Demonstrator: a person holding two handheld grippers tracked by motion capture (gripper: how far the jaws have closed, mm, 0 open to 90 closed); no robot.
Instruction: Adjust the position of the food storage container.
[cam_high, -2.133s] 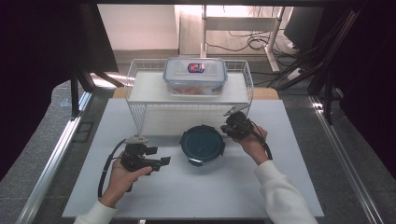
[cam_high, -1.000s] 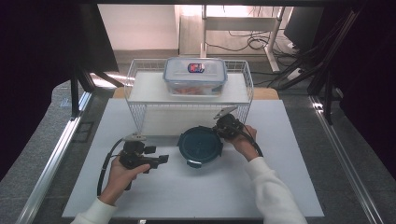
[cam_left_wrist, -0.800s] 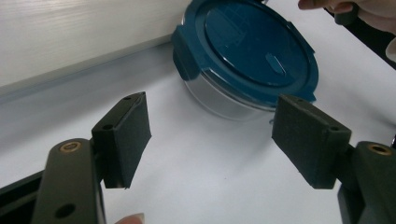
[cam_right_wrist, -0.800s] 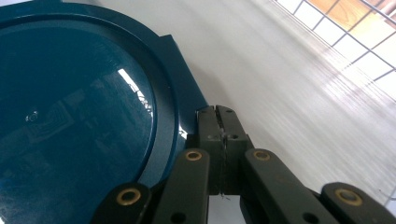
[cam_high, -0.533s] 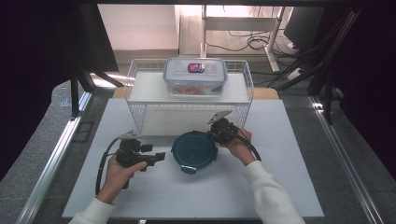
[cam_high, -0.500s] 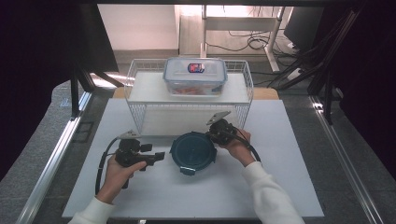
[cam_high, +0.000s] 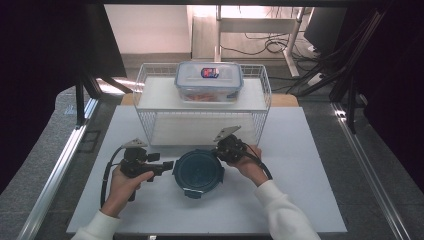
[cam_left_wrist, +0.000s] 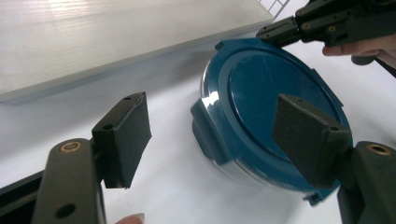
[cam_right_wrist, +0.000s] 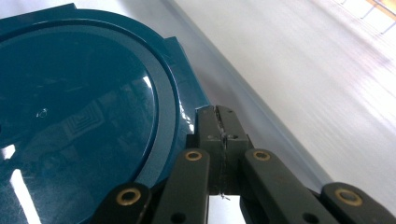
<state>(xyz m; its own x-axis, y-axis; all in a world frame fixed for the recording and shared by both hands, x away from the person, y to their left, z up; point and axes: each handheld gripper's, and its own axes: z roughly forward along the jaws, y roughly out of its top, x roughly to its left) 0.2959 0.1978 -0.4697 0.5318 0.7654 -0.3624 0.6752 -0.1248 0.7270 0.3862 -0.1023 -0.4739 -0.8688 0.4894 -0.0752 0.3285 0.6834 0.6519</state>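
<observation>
A round container with a dark teal lid (cam_high: 198, 172) lies on the white tabletop (cam_high: 305, 200), a little in front of the wire rack. My right gripper (cam_high: 219, 150) is shut with nothing between its jaws. Its tips rest against the lid's far right rim by a latch tab, as the right gripper view shows (cam_right_wrist: 219, 112) on the lid (cam_right_wrist: 84, 126). My left gripper (cam_high: 168, 164) is open just left of the container and points at it. In the left gripper view its pads (cam_left_wrist: 126, 135) stand apart before the container (cam_left_wrist: 275, 88), not touching it, with the right gripper (cam_left_wrist: 275, 35) beyond.
A white wire rack (cam_high: 260, 95) stands at the back middle with a white shelf. A clear rectangular food box (cam_high: 209, 80) with red contents sits on it. Metal rails and dark floor flank the table.
The container has slid left across the table toward the left gripper, with the shut right gripper following at its rim. The left gripper has barely moved.
</observation>
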